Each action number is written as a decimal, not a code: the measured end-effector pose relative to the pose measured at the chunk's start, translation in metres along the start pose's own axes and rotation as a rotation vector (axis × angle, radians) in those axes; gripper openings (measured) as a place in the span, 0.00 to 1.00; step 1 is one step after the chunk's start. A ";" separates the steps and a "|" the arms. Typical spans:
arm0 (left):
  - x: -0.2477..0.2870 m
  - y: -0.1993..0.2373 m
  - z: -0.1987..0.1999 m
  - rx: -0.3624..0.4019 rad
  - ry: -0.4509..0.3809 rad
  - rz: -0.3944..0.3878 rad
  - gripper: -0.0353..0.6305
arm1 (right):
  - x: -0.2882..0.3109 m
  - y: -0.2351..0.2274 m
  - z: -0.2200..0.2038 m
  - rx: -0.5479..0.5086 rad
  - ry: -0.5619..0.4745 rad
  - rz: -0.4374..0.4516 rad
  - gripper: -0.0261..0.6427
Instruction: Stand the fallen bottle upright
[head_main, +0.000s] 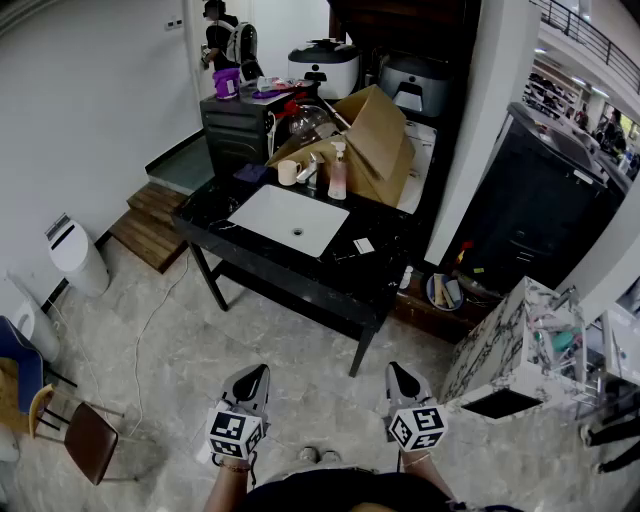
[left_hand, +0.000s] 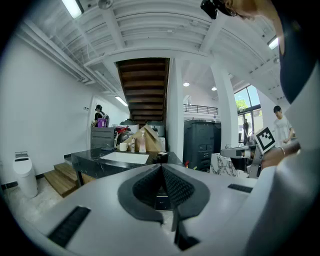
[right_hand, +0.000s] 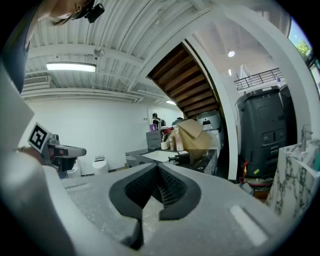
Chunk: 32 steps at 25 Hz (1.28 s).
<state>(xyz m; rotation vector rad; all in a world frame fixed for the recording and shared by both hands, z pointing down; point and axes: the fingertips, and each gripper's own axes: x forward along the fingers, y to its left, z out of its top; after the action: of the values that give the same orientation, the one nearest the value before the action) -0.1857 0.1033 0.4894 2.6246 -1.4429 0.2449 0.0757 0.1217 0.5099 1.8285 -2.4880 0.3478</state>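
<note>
The black counter (head_main: 392, 288) on thin legs is the biggest thing in view, and everything else sits on it or near it. At its far right corner an open cardboard box (head_main: 377, 140) leans, flaps up. A white sink basin (head_main: 292, 222) is set into the counter's top, left of centre. On the floor side of the counter, well short of its near edge, are the two grippers. The left gripper (head_main: 257, 374) has its jaws pressed together with nothing between them. The right gripper (head_main: 399, 371) is the same, its pads meeting and empty. Both point towards the counter and a little downward. A pink pump bottle (head_main: 338, 172) stands upright behind the basin, just in front of the box, with a pale cup (head_main: 288, 172) to its left. Near the counter's front right edge lies what looks like a dark bottle (right_hand: 180, 159) on its side, though it is hard to make out against the black top.
</note>
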 end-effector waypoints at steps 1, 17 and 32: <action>-0.001 -0.002 -0.001 0.000 0.003 -0.004 0.05 | -0.002 0.000 0.000 0.001 0.001 -0.003 0.05; -0.001 0.002 -0.005 0.002 0.025 -0.011 0.05 | 0.005 0.002 0.002 -0.008 0.000 -0.008 0.05; 0.013 0.005 -0.013 -0.022 0.041 -0.004 0.05 | 0.013 -0.001 0.003 -0.040 -0.013 0.036 0.06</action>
<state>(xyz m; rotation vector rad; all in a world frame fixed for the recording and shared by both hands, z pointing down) -0.1840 0.0927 0.5054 2.5892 -1.4198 0.2790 0.0733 0.1081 0.5090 1.7800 -2.5201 0.2865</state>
